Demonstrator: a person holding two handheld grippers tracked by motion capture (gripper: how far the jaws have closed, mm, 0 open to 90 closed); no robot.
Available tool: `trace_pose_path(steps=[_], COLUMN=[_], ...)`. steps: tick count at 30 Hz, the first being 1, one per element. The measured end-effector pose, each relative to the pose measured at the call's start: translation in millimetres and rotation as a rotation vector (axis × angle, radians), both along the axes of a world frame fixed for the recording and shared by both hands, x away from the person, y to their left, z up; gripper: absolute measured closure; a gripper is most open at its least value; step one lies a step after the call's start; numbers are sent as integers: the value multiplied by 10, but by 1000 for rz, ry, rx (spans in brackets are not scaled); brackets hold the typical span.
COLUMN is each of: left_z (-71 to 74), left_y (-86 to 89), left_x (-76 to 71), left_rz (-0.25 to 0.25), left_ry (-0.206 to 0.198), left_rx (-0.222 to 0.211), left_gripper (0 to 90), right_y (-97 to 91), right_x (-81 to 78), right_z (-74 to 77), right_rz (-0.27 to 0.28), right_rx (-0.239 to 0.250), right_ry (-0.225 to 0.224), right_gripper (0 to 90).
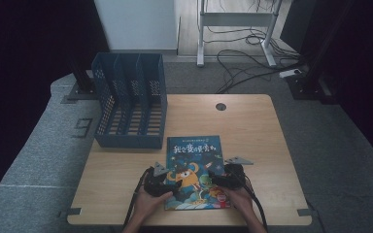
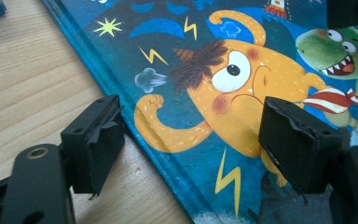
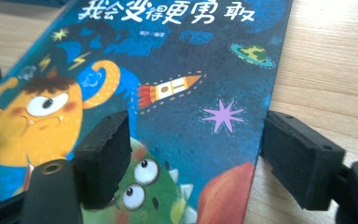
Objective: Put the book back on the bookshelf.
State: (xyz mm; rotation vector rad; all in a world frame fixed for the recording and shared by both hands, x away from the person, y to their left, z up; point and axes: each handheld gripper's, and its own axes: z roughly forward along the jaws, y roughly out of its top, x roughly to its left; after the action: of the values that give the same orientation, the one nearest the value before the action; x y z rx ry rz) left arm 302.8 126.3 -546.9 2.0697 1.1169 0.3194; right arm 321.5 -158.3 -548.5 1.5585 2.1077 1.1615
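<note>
So the picture book [image 1: 194,171] is lying flat on the bench [image 1: 252,131], cover up, near the front edge, with the blue file rack [image 1: 130,99] sitting empty off to the back left, just beyond the book's far left corner. Both hands are down at the near end of the book. The left hand-held gripper [image 1: 167,182] has its jaws spread wide and straddling the spine side: in the left gripper view one pad [image 2: 95,140] is out on bare wood right beside the edge and the other pad [image 2: 298,140] hangs over the orange monster on the cover. The right hand-held gripper [image 1: 218,180] mirrors that on the opposite long edge, jaws wide, one pad [image 3: 103,156] over the green critter and the other [image 3: 300,156] on the wood just outside the edge. Neither is pinching anything yet as far as I can tell. My guess is the step is picking the book up by its two sides, probably to stand it in the rack. To do it well, I'd get the outer pads tucked under the edges rather than squeezing the cover flat, close both sides evenly, and lift level so it doesn't flop open or slide out.
</note>
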Motion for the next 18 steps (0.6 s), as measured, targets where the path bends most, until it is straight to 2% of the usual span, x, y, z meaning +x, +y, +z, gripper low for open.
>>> trace_pose_path(steps=[8,11,13,18], left_z=[7,8,7,6], left_y=[8,14,16,26], left_x=[-11,-9,-7,1], left_rz=[7,6,4,-1], left_ry=[0,2,4,11], left_rx=[4,3,1,-16], left_gripper=[249,254,252,236], right_y=[39,67,58,-1], right_x=[-87,-141,-147,-87], right_z=[23,26,28,37], right_rz=[-21,-26,-22,-7], right_rx=[-57,-82,-76,-22], right_ry=[-3,-6,-4,1], right_gripper=[311,310,309,298])
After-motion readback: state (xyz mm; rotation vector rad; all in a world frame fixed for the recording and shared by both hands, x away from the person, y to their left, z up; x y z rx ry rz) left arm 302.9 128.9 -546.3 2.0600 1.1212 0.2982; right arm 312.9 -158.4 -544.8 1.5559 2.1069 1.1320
